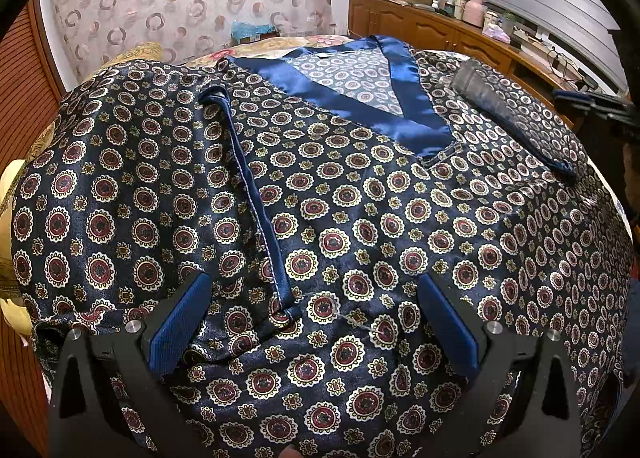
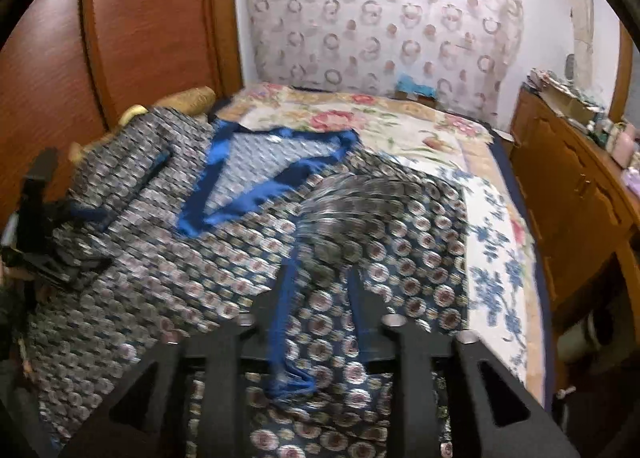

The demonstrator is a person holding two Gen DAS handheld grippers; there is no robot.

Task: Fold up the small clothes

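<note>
A navy satin shirt (image 1: 360, 218) with red and cream medallions and a plain blue V-neck band (image 1: 360, 106) lies spread on the bed. One sleeve with a blue cuff edge (image 1: 256, 198) is folded over its front. My left gripper (image 1: 316, 322) hovers just above the shirt's lower front, jaws wide apart and empty. In the blurred right wrist view the shirt (image 2: 200, 258) fills the bed's left half. My right gripper (image 2: 320, 290) has its jaws narrowed around a raised fold of the other sleeve (image 2: 344, 218) with its blue edge (image 2: 280, 330).
A floral bedspread (image 2: 460, 146) lies under the shirt. A wooden headboard (image 2: 140, 38) is to the left, a patterned curtain (image 2: 380, 18) behind the bed. A wooden cabinet (image 2: 568, 194) with clutter stands along the right side.
</note>
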